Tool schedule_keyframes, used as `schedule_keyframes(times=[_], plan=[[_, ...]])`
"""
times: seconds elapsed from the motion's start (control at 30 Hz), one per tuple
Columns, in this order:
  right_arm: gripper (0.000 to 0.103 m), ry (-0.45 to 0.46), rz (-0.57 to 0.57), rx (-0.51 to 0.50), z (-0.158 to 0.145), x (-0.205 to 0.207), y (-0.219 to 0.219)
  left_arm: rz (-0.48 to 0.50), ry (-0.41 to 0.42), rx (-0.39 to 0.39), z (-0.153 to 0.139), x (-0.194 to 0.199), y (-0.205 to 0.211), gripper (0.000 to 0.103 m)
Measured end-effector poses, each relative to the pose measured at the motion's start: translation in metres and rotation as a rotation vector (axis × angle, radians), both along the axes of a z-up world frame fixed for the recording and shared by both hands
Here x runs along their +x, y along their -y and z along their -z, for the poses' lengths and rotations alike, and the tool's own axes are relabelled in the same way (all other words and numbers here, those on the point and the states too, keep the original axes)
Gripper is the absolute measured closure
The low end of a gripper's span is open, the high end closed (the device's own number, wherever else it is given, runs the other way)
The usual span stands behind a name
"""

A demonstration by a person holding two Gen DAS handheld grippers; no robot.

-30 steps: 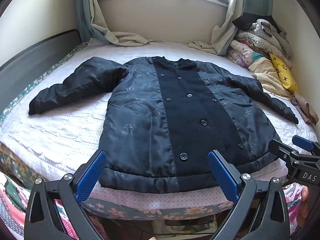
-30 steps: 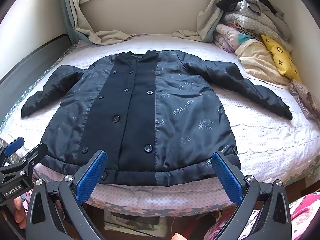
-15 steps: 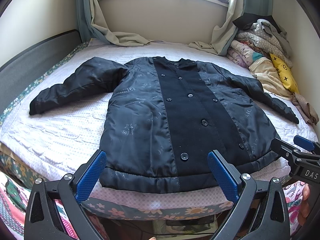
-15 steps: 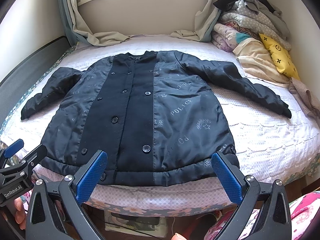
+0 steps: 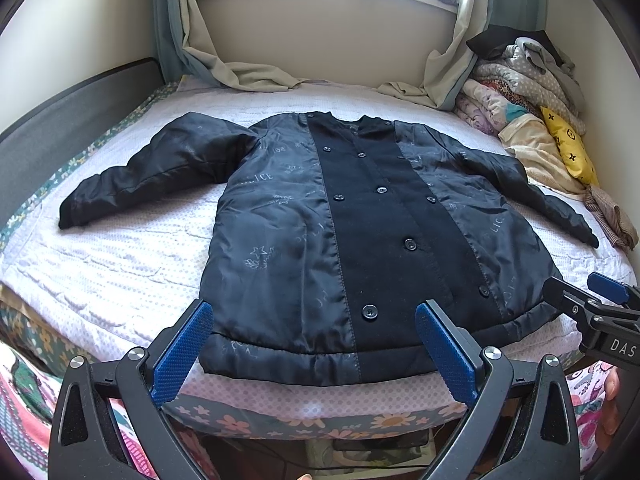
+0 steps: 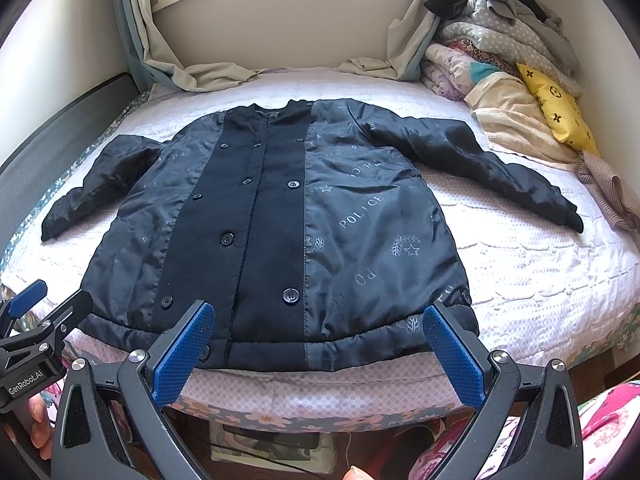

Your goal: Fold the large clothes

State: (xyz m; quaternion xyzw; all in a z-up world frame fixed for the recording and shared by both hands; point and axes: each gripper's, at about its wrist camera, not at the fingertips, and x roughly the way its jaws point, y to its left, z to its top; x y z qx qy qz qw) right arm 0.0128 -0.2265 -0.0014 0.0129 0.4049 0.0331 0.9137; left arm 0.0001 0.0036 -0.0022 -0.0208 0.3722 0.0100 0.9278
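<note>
The dark coat (image 5: 360, 224) lies flat on the bed (image 5: 120, 264), front up and buttoned, its hem just ahead of my fingertips. My left gripper (image 5: 316, 344) is held at the bed's near edge with its blue pads spread wide, empty; my right gripper (image 6: 320, 348) sits beside it, equally agape and holding nothing. I hold both level, pointing forward; whether either pad touches the hem I cannot tell. The coat runs lengthwise away from me, collar toward the window wall, sleeves splayed outward.
</note>
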Motion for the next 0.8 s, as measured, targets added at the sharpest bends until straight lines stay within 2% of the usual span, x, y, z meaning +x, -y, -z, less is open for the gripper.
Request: schedule_keyframes(times=[0.43, 0.6, 0.8], plan=[[0.0, -0.016, 0.002, 0.0, 0.003, 0.004, -0.001, -0.009, 0.01, -0.002, 0.0, 0.001, -0.002, 0.001], [0.0, -0.024, 0.006, -0.001, 0.006, 0.007, -0.001, -0.015, -0.021, -0.007, 0.0, 0.004, -0.001, 0.001], [0.0, -0.04, 0.007, -0.015, 0.001, 0.012, -0.002, -0.028, -0.038, -0.067, -0.021, 0.016, -0.01, 0.001]])
